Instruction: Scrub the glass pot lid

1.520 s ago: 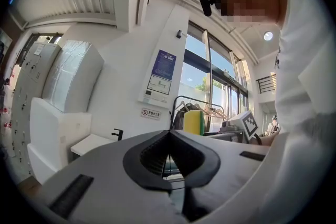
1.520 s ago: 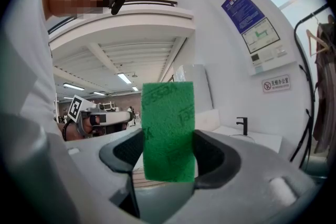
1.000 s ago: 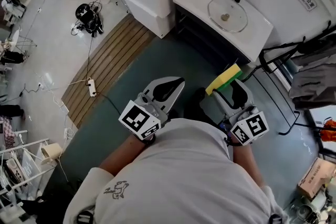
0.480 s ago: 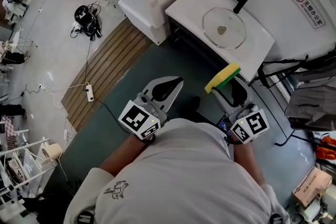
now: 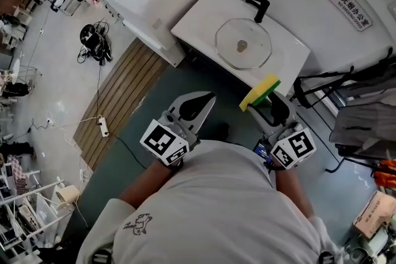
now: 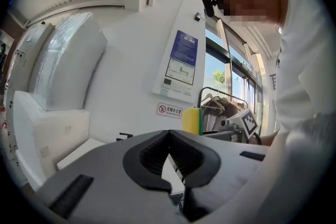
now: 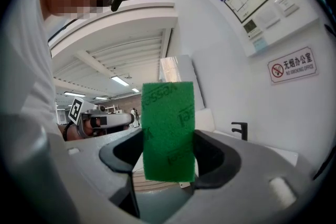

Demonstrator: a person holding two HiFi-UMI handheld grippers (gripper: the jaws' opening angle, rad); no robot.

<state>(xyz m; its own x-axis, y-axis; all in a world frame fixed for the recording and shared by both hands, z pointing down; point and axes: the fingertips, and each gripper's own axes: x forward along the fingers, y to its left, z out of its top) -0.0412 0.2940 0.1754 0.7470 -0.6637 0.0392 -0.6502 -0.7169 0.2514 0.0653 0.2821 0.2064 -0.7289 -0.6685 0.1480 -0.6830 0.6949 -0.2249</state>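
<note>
Scrubbing is not yet happening: the lid [image 5: 243, 44] is lying flat, knob [image 5: 242, 45] up, in the middle of the white desk [image 5: 197, 25], and nothing is touching it.

The right gripper [image 5: 271, 103] is holding a sponge [image 5: 260, 91], its jaws pressing on the sponge's sides. In the right gripper view the sponge [image 7: 168, 131] is standing out of the gripper [image 7: 168, 152] with its green scouring face toward the camera and its long axis running forward along the jaws. The left gripper [image 5: 206, 99] is hanging closed and empty; the left gripper view is showing its tips meeting with nothing between them [image 6: 168, 134].

Both grippers are hovering on the near side of the lid, well apart from it and off the desk's front edge. The lid is lying ahead of the sponge and a little to its left, so the right gripper looks the nearer one. Being round, the lid is offering no preferred direction of approach.

A black faucet [image 5: 258, 7] is standing just beyond the lid's far rim, which may be limiting long forward strokes. To the right of the lid a dark rack [image 5: 346, 80] is crowding the desk's end. Nothing is lying between the sponge and the lid.
</note>
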